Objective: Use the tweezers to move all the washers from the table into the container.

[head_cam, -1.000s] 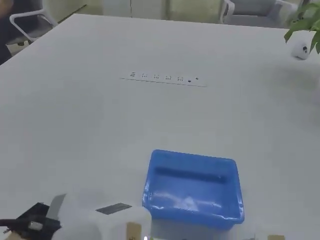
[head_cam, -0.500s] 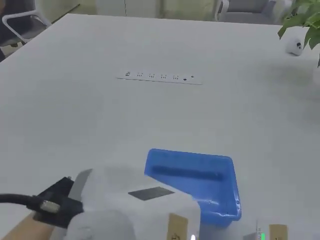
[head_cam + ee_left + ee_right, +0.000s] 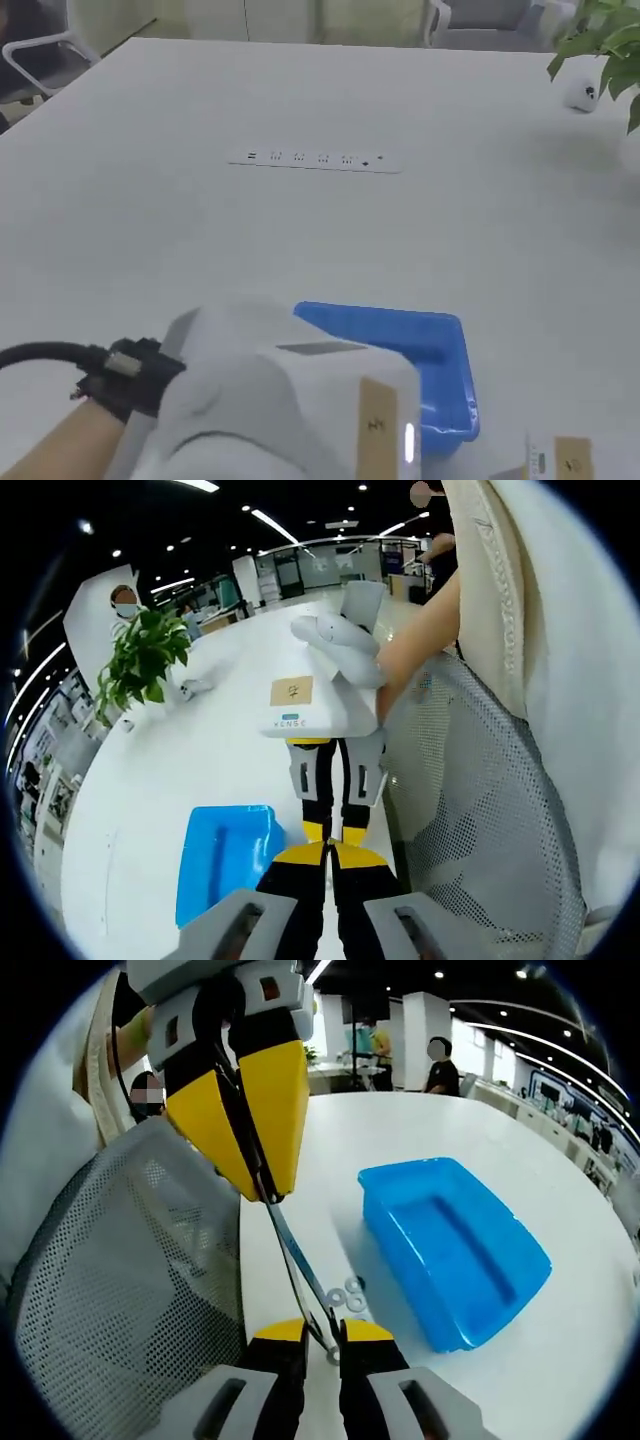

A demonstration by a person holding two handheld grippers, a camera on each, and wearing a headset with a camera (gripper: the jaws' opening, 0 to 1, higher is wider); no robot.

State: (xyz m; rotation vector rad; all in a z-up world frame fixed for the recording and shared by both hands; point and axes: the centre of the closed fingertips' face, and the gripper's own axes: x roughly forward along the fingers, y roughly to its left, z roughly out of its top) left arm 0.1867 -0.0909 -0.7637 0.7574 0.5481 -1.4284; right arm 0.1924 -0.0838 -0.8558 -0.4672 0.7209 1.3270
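The left gripper [image 3: 265,1192] and the right gripper [image 3: 326,1338] face each other, each clamped on one end of the thin silver metal tweezers [image 3: 298,1260] above the near edge of the white desk [image 3: 300,230]. Small silver ring-shaped washers [image 3: 349,1295] lie on the desk just beside the open blue plastic container [image 3: 450,1250], which sits at the desk's near middle

The right gripper [image 3: 327,1338] is held with its jaws pressed nearly together on the tweezers [image 3: 297,1260]. Just ahead of those jaws, the left gripper [image 3: 262,1188] is pointed back, tips facing tips, and appears to be pinched on the tweezers' far end. A hand [image 3: 398,675] is seen behind the right gripper's body.
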